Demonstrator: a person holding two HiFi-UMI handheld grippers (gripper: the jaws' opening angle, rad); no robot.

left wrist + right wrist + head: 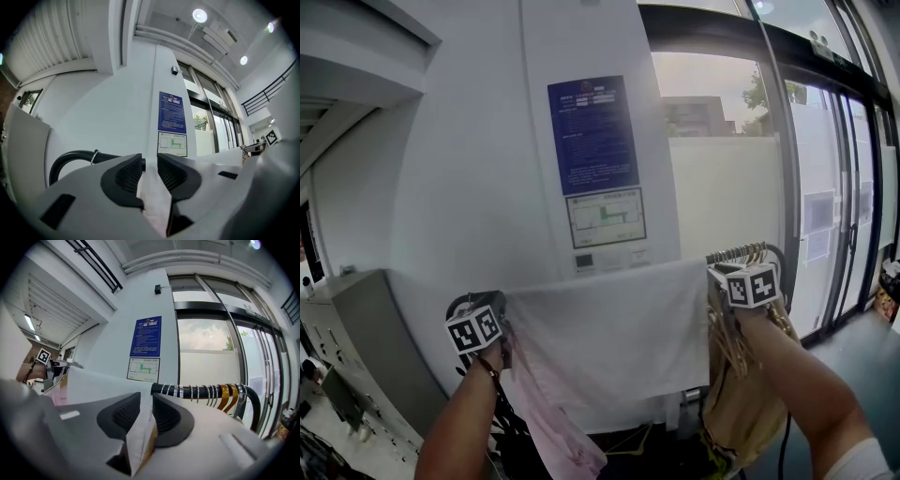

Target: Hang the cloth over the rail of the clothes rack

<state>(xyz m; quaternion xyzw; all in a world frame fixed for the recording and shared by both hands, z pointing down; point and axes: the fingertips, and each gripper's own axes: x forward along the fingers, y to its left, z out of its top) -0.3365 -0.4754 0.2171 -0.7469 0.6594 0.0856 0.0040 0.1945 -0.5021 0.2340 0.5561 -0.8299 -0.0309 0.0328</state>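
White wall (469, 187) behind — cloth (609, 328) hangs along rail (201, 391).

Pillar (478, 187): white, broad, fills the middle of the head view.
Blue notice (592, 134): upright on the pillar, white print too small to read.
Floor plan sheet (606, 217): white with green marks, just below the blue notice.
Glass doors (839, 187): dark frames, right of the pillar, daylight behind.
Outside: pale wall (727, 197), a building (694, 114) and a tree (757, 92) above it.
Hangers (741, 253): hooks bunched in a row at right, some metal, some amber.
Pink garment (553, 422): hangs low at left.
Tan garment (750, 394): hangs under the hangers.
Grey cabinet (356, 328): against the wall, far left.
Ceiling lights (199, 15): round, lit.
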